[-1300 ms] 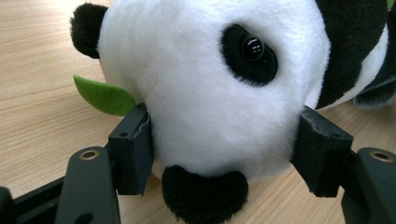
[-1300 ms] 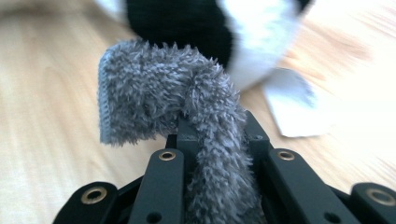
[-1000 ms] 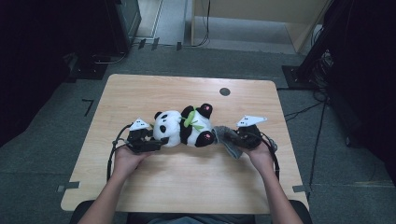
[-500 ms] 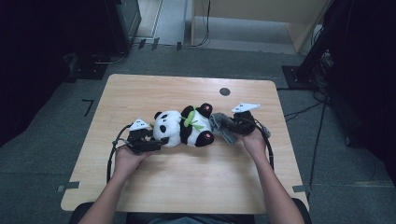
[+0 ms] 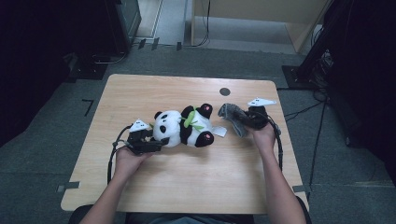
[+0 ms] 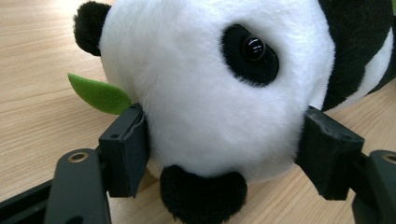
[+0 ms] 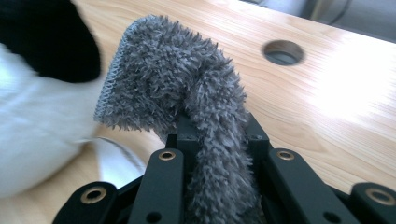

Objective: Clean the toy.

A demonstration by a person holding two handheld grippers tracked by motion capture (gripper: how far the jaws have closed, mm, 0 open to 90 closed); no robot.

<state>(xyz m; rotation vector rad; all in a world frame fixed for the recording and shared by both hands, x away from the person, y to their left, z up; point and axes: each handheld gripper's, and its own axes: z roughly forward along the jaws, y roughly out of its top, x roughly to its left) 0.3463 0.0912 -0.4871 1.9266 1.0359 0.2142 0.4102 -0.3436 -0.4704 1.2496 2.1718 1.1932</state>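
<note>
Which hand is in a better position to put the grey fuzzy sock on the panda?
Right, probably. The right tool is shut on the grey fuzzy sock, just beside the panda. The left tool is occupied, gripping the panda's head.

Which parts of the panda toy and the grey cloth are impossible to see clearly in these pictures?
- Black-and-white plush panda toy: the left gripper view's edges cut off its body.
- Fuzzy grey knitted cloth: its lower end is hidden between the right tongs.
- Panda in the right gripper view: blurred.
- White tag, high view: too small to read.

Wooden table (image 5: pixel 187 186) with round cable hole (image 5: pixel 224 91), grey carpet floor (image 5: pixel 42 140), cables (image 5: pixel 205 28)
</note>
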